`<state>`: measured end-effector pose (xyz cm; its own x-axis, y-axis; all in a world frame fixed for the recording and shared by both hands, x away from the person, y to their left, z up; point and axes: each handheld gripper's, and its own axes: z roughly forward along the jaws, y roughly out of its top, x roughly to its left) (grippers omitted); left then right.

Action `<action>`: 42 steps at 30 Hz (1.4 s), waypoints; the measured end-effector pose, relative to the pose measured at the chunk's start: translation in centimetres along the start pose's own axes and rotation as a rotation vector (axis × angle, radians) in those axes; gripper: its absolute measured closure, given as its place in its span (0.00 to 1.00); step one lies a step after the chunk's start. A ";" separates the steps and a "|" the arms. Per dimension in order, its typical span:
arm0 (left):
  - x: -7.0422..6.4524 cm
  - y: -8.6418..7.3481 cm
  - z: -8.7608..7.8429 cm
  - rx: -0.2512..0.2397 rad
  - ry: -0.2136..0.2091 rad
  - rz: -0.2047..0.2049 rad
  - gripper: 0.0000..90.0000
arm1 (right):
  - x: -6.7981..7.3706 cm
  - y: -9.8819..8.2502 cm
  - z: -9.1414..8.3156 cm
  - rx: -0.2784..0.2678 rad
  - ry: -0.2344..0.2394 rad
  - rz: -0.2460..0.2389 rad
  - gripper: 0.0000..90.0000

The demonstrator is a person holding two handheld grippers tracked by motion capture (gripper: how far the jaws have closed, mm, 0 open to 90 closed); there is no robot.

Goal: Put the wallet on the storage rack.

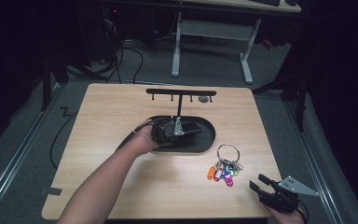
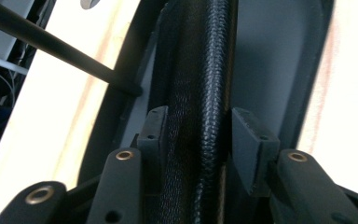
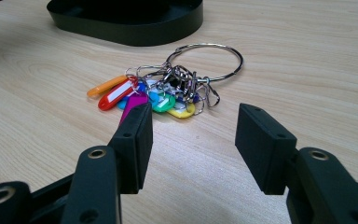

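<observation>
Resting in the black tray (image 1: 205,140) mid-desk, your left gripper (image 2: 196,135) straddles a dark woven pouch (image 2: 196,93), jaws loosened to release it; your right gripper (image 3: 193,135), jaws spread, waits by the key ring (image 3: 168,91) near the desk's (image 1: 121,186) front right corner.

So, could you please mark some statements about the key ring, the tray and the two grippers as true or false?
1. The key ring lies on the table, outside the black tray. True.
2. The right gripper has its fingers closed on the key ring. False: they stand open, short of it.
3. A black textured thing is between the left gripper fingers. True.
4. The left gripper is over bare wood. False: it is over the black tray.
</observation>
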<state>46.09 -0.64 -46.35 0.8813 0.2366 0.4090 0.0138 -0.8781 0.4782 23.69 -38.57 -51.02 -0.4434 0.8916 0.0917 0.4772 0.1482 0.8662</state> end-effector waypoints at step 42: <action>-4.7 -11.5 -8.6 -0.310 -0.040 -0.608 0.54 | 0.5 -0.1 0.5 0.015 0.006 -0.020 0.50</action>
<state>37.73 11.93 -47.06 0.7765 0.6294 -0.0286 0.3812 -0.4332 0.8167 23.82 -37.91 -51.32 -0.4577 0.8857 0.0777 0.4797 0.1724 0.8603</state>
